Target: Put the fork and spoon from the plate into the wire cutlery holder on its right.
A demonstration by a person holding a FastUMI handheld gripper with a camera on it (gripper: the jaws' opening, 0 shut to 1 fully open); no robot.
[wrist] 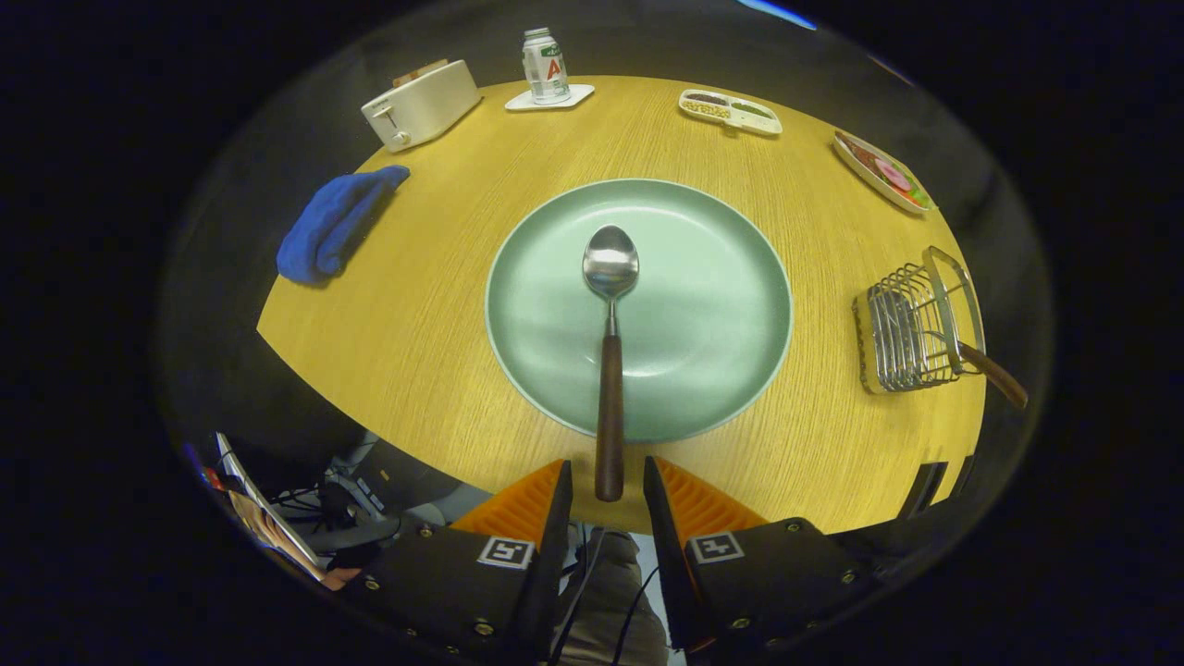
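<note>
The hand-held gripper [607,481] is released, its fingers flanking the spoon's [609,342] handle end without touching. The spoon lies on the plate [712,305]. A wooden-handled utensil sits in the wire cutlery holder [911,324] to the right.

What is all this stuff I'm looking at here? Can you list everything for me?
Table: one, yellow wood grain, under everything.
Plate: one, pale green, mid-table, ahead of the fingers.
Spoon: one, silver bowl, dark brown handle, lying on the plate, handle end between the fingers.
Wire cutlery holder: one, silver, right of the plate, with a brown handle sticking out.
Cloth: one, blue, left of the plate.
Toaster: one, cream, far left.
Can: one, on a white coaster, far edge.
Divided tray: one, white, far edge.
Food dish: one, far right.
Gripper: one, fingers open around the spoon handle.
</note>
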